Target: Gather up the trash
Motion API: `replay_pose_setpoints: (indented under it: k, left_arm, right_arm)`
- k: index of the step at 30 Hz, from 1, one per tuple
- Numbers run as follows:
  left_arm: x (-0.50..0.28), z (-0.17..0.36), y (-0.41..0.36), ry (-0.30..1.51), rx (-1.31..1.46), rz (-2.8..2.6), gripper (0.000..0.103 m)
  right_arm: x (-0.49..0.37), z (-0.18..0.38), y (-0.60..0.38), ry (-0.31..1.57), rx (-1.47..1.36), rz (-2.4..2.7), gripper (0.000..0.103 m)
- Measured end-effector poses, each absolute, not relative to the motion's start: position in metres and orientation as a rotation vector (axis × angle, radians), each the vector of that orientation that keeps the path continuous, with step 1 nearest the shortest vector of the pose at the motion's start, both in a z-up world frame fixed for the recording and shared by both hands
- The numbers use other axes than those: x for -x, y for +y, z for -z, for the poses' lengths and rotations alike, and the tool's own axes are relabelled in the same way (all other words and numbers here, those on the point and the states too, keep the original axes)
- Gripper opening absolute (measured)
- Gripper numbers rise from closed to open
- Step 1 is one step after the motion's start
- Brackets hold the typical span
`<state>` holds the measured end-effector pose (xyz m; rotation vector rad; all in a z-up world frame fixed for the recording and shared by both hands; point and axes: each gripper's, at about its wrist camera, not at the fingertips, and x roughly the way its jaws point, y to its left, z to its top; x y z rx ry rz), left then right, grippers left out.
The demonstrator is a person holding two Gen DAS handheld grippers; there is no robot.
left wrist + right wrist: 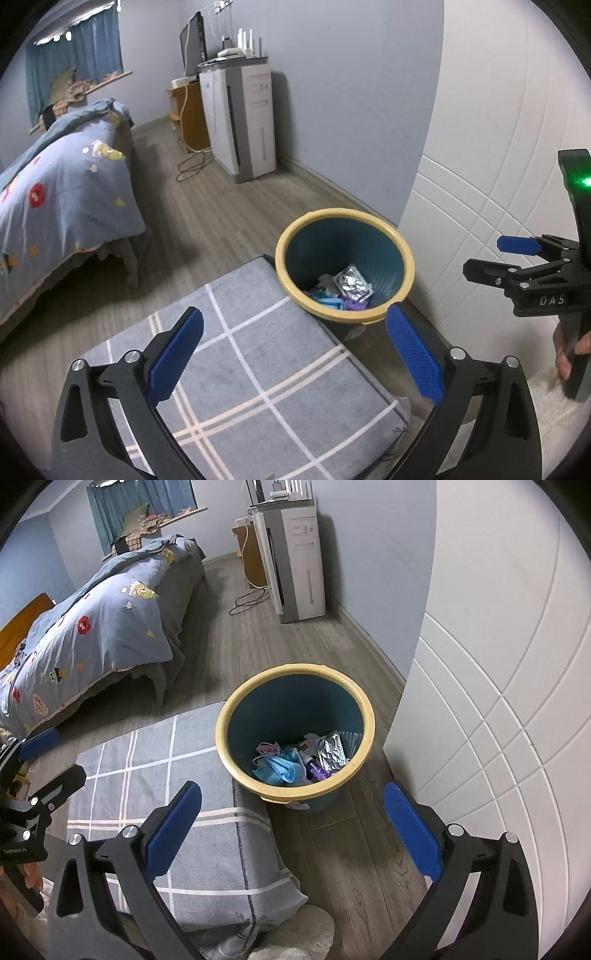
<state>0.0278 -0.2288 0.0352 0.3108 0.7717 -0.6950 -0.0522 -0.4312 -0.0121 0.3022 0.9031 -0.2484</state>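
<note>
A teal waste bin with a yellow rim [345,221] [295,670] stands on the wood floor beside a grey checked cushion [258,369] [155,775]. Inside lie a silver foil pack [352,286] [332,753], a blue face mask [279,770], a purple wrapper [317,771] and other scraps. My left gripper [295,350] hovers open over the cushion, just short of the bin, empty. My right gripper [291,830] is open above the floor in front of the bin, empty. It also shows in the left wrist view as the right gripper [495,258], with a hand [569,354] on its handle.
A white panelled cabinet door [498,147] [498,664] stands right of the bin. A bed with a blue patterned quilt [62,177] [99,627] fills the left. A white air purifier [251,122] [295,557] and loose cables [192,164] sit by the far wall.
</note>
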Motion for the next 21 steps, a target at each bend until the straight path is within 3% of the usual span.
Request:
replay_pose_setpoints:
  k: [21]
  left_arm:
    - [-0.0285, -0.0332, -0.2295, 0.781, -0.313, 0.694, 0.098]
  right_arm:
    - [0.0507, 0.0123, -0.4307, 0.906, -0.303, 0.247, 0.097]
